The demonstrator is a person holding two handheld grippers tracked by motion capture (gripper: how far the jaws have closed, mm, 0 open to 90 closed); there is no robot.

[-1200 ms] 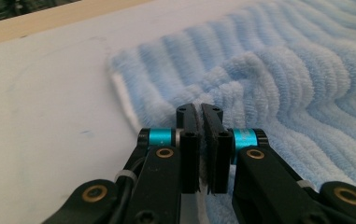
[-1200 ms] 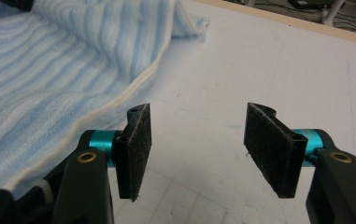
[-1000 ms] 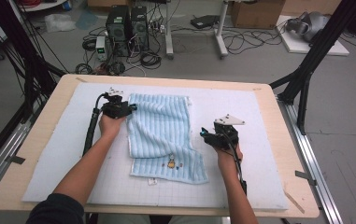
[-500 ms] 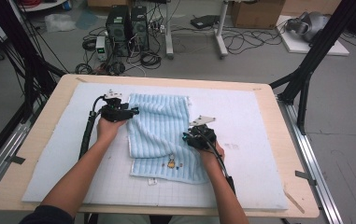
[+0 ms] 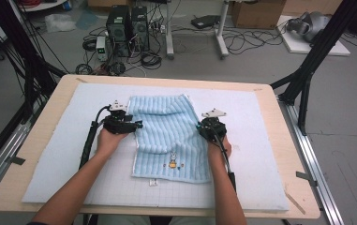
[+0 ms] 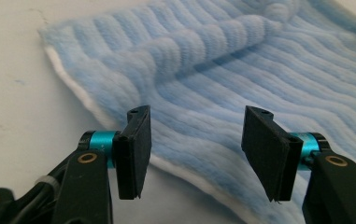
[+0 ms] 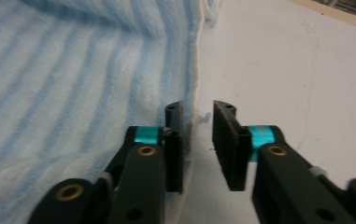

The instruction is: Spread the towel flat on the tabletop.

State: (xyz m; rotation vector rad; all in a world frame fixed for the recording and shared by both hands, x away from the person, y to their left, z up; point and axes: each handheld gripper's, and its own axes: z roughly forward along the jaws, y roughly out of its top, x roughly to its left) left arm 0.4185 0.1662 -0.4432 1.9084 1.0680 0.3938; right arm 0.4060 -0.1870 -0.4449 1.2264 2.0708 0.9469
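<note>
Item: one light blue ribbed towel (image 5: 171,138), lying mid-counter on the white foam mat (image 5: 260,140), partly folded, with a raised ridge across its far half. We judge it soft, light and limp; it will sag and bunch, so it is best taken at the hemmed edges. Left hand-held gripper (image 6: 194,140): jaws apart over the left edge, having just been opening, nothing clamped. Right hand-held gripper (image 7: 198,144): jaws narrowly parted astride the right hem, pads not pressing. The high view supplies the small embroidered figure (image 5: 172,161) near the near edge; the gripper views supply pile and hem.
</note>
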